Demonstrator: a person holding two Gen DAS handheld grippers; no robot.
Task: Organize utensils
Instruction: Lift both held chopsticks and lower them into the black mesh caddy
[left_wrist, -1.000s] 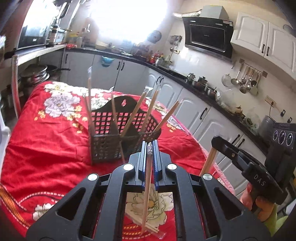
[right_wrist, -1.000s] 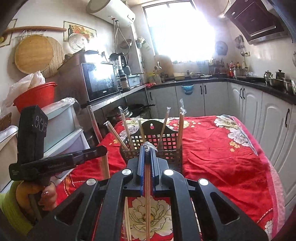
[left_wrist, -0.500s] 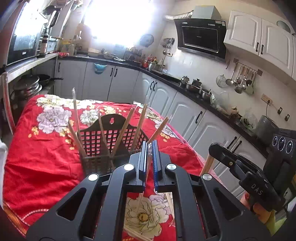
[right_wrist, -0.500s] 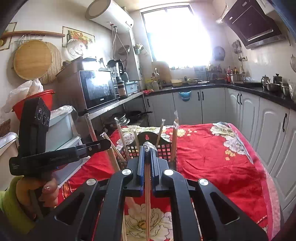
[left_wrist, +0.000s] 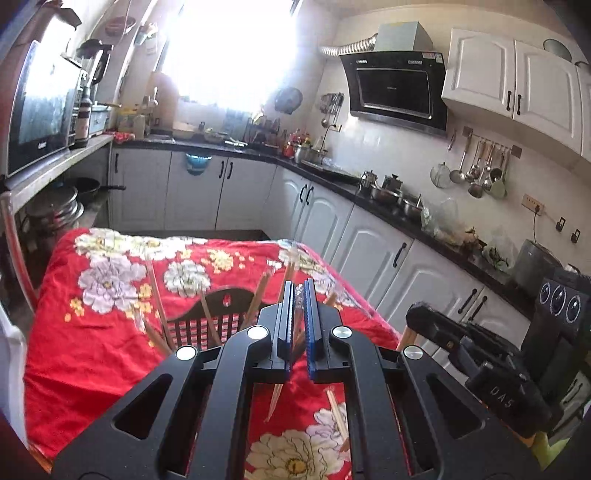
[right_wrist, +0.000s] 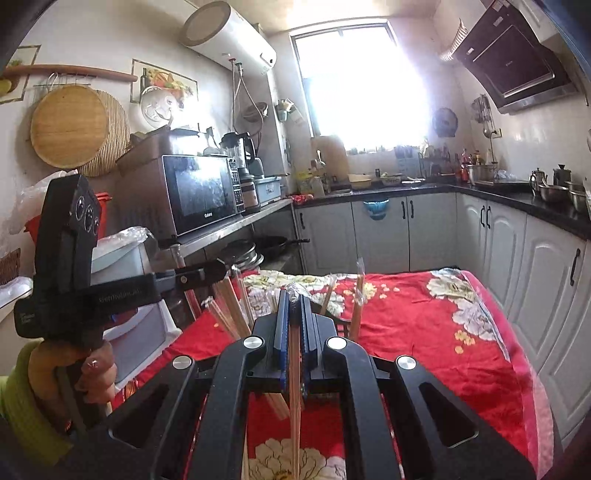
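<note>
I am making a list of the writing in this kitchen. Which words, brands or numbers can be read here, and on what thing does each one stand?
"DAS": on the body of the right tongs.
Microwave: a brand under its door, too small to read.
Range hood: a small logo, too blurred to read.
Left tongs: pale lettering on the arm, blurred, unreadable.

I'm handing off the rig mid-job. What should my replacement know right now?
Left gripper: shut on a wrapped chopstick pair, held above the table.
Right gripper: shut on another pair.
Basket: on the red cloth ahead, several pairs already standing in it.
Left to do: drop both held pairs into the basket, then pick up the loose pairs lying on the cloth below the grippers.
</note>
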